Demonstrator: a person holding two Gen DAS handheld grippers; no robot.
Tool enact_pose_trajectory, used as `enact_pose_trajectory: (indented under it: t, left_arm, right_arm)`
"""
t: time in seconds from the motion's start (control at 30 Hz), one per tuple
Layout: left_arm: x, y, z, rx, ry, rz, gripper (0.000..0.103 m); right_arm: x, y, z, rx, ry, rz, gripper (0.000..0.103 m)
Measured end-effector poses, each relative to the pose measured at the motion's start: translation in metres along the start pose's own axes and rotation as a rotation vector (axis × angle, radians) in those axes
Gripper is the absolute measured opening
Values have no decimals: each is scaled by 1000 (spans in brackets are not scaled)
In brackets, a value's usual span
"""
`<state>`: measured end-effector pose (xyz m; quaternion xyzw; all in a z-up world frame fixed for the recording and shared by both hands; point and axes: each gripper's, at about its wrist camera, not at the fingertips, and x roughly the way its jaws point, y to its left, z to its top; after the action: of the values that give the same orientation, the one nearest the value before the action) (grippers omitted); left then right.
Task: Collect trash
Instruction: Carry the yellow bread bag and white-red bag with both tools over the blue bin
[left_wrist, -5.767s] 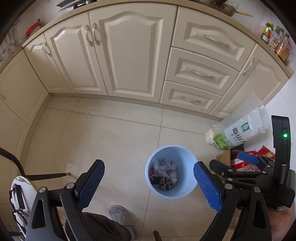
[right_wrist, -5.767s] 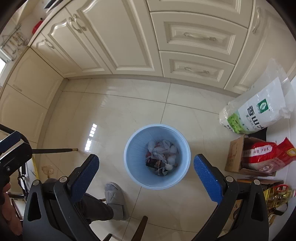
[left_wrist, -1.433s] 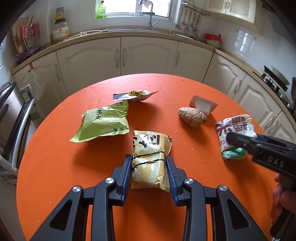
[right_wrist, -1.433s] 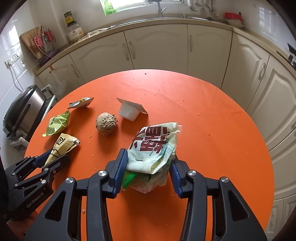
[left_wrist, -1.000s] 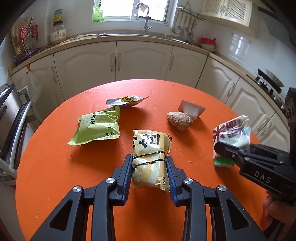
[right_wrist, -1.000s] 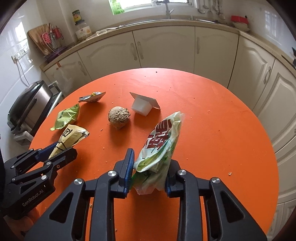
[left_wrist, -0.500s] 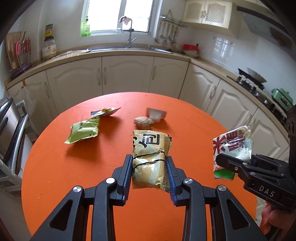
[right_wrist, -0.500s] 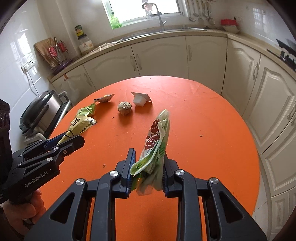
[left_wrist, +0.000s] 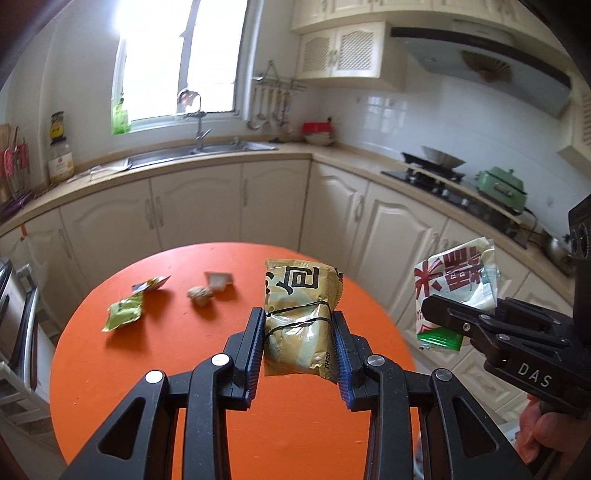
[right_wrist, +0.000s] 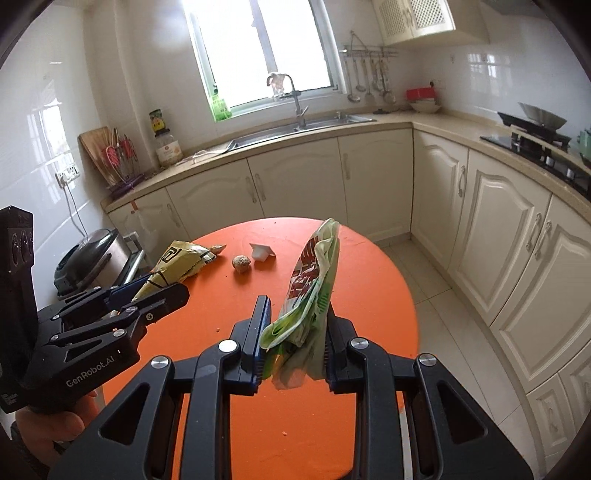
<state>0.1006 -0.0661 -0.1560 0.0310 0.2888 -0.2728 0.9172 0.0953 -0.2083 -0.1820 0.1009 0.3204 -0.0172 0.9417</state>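
My left gripper is shut on a tan snack packet and holds it well above the round orange table. My right gripper is shut on a white, red and green wrapper, also lifted; it shows in the left wrist view too. On the table lie a green packet, a small torn wrapper, a brown crumpled lump and a white folded card. The bin is out of view.
Cream cabinets run along the back and right with a sink under the window and a stove at right. A black appliance stands left of the table. Tiled floor lies to the right.
Both grippers have risen and pulled back from the table with their packets held; the table and the trash left on it look smaller and farther away.
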Motion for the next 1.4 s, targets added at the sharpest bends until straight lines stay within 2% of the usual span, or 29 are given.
enact_pose_trajectory:
  t: [0.13, 0.37, 0.57, 0.67, 0.8, 0.97, 1.03, 1.1, 1.23, 1.4]
  left_arm:
    - [-16, -33, 0, 30, -21, -83, 30]
    - [-33, -105, -4, 130, -36, -206, 30]
    - [-32, -168, -8, 215, -27, -313, 30]
    - [-24, -195, -13, 255, 3, -370, 30]
    - [2, -229, -26, 303, 86, -445, 30]
    - [40, -278, -59, 389, 219, -527, 30]
    - [61, -295, -72, 422, 273, -533, 30]
    - [84, -312, -89, 429, 367, -563, 30]
    - [123, -340, -120, 461, 503, -589, 30]
    - [173, -372, -139, 501, 625, -600, 30]
  right_arm:
    - [-36, -21, -4, 31, -39, -47, 24]
    - [-104, -75, -26, 104, -99, -180, 24]
    - [-153, -126, -54, 191, -120, -302, 24]
    - [-172, -154, -74, 247, -115, -365, 24]
    - [-191, -193, -108, 330, -90, -444, 24]
    - [-196, -247, -164, 454, -13, -518, 24]
    - [-193, -269, -188, 512, 24, -527, 24]
    - [-189, -287, -210, 558, 60, -539, 24]
    - [-171, -326, -256, 650, 151, -559, 24]
    - [-148, -354, -301, 739, 236, -555, 25]
